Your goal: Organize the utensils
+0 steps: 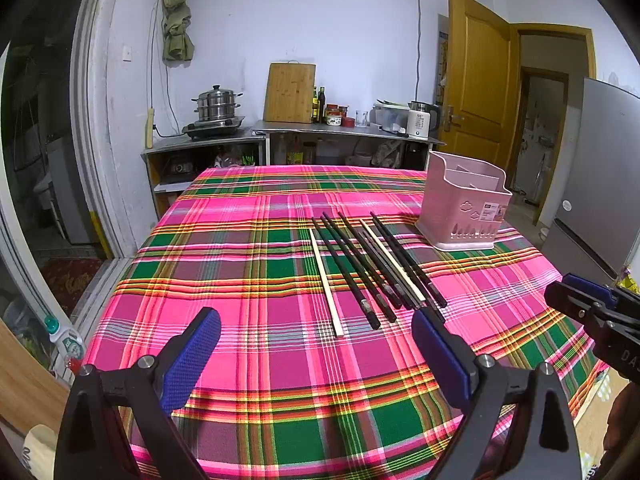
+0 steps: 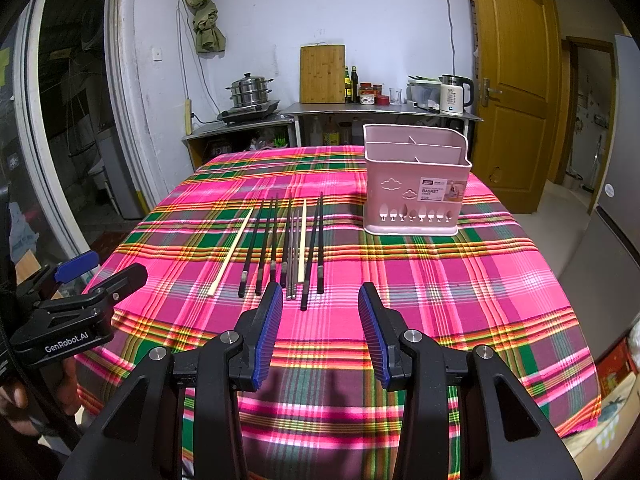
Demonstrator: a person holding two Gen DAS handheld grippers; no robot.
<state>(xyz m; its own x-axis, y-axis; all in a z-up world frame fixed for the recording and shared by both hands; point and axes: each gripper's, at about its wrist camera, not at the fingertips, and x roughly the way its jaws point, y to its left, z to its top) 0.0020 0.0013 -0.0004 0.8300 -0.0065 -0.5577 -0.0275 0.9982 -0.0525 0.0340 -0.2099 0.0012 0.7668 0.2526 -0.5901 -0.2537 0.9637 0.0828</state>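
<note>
Several chopsticks point(image 1: 372, 264) lie side by side on the plaid tablecloth: black ones, grey metal ones and two pale wooden ones; they also show in the right wrist view point(image 2: 288, 244). A pink utensil basket point(image 1: 464, 204) with inner dividers stands upright to their right, empty as far as I see; it also shows in the right wrist view point(image 2: 416, 180). My left gripper point(image 1: 316, 354) is open and empty, just short of the chopsticks' near ends. My right gripper point(image 2: 320, 330) is open and empty, near the same ends, and shows in the left wrist view point(image 1: 592, 300).
The table point(image 2: 440, 300) carries a pink, green and yellow plaid cloth. Behind it a metal counter point(image 2: 380, 108) holds a steamer pot, cutting board, bottles and a kettle. A wooden door point(image 2: 516, 80) stands at the right, a glass door at the left.
</note>
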